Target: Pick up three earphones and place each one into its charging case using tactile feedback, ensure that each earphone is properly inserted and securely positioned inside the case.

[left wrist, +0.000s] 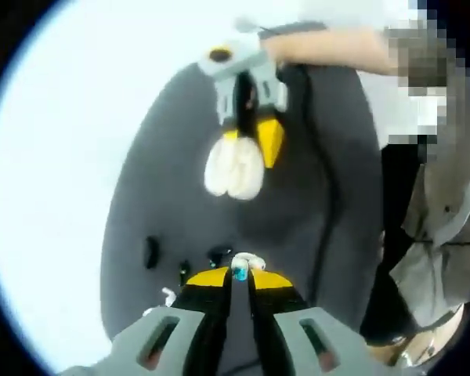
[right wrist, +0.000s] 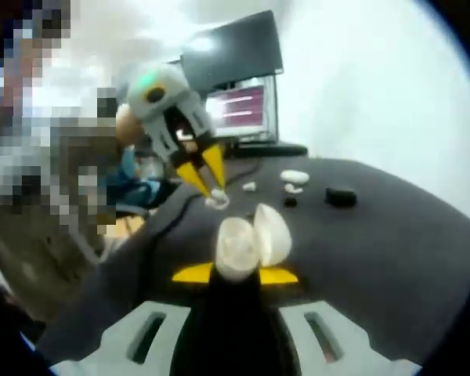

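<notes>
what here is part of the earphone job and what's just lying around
Part of the job:
- open white charging case, held in the right gripper
- white earphone, held in the left gripper
- small white pieces on the dark mat; detail too blurred to tell
- black case

Lying about:
- monitors
- black cable

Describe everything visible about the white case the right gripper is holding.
The white charging case is a glossy, rounded, plastic-looking clamshell. It stands open, lid swung aside from the base so it reads as two lobes. The right gripper has it clamped between its yellow-tipped jaws, lifted above the dark mat. In the left gripper view it hangs from those jaws. Its inside is too blurred to tell.
</notes>
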A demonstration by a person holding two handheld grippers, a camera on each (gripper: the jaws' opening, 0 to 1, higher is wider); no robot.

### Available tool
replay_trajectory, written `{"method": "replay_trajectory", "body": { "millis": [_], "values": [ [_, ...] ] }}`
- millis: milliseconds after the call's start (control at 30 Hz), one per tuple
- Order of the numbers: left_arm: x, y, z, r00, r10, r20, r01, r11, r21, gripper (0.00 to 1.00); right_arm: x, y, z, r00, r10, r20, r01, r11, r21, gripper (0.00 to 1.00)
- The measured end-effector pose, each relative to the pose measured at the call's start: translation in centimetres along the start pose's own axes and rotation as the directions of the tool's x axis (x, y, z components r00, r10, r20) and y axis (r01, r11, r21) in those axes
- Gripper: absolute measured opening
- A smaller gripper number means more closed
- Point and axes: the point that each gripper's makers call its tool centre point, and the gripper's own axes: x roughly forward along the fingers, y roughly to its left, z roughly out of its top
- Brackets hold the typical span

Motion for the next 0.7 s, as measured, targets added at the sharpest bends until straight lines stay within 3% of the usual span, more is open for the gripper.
{"method": "replay_trajectory", "body": {
  "millis": [67,167,300,400,433,500,600,700],
  "values": [
    [-0.2,-0.4,0.7,0.999,-0.033,0.042,0.034,0.999,-0.022,0.09,0.0,0.0,0.0,1.000,0.001,0.000,-0.001,1.000,0.002,0.21],
    [-0.5,-0.1,0.5,0.999,-0.029,0.041,0.029,1.000,-0.007,0.10,0.0,0.0,0.0,1.000,0.001,0.000,-0.001,1.000,0.001,0.21],
    [-0.8,0.8,-0.4,0.999,-0.013,0.033,0.014,0.999,-0.037,0.10,0.1,0.0,0.0,1.000,0.001,0.000,-0.001,1.000,0.001,0.21],
    [-0.4,0.5,-1.9,0.999,-0.049,-0.003,0.048,0.995,-0.083,0.08,0.1,0.0,0.0,1.000,0.001,0.000,-0.001,1.000,0.002,0.21],
    [-0.2,0.0,-2.4,0.996,-0.085,-0.006,0.083,0.989,-0.125,0.08,0.1,0.0,0.0,1.000,0.001,0.000,-0.001,1.000,0.003,0.21],
    [0.2,-0.6,-2.4,0.990,-0.136,0.044,0.142,0.963,-0.227,0.06,0.1,0.0,0.0,1.000,0.001,0.000,-0.001,1.000,0.001,0.21],
    [0.5,-0.2,-2.3,0.983,-0.142,0.116,0.173,0.928,-0.329,0.05,0.0,-0.1,0.0,1.000,0.000,0.001,0.000,1.000,-0.003,0.21],
    [0.8,0.0,-2.1,0.967,-0.157,0.199,0.231,0.871,-0.434,0.13,0.0,-0.1,0.0,1.000,0.001,0.001,-0.001,1.000,-0.003,0.21]
  ]
}}
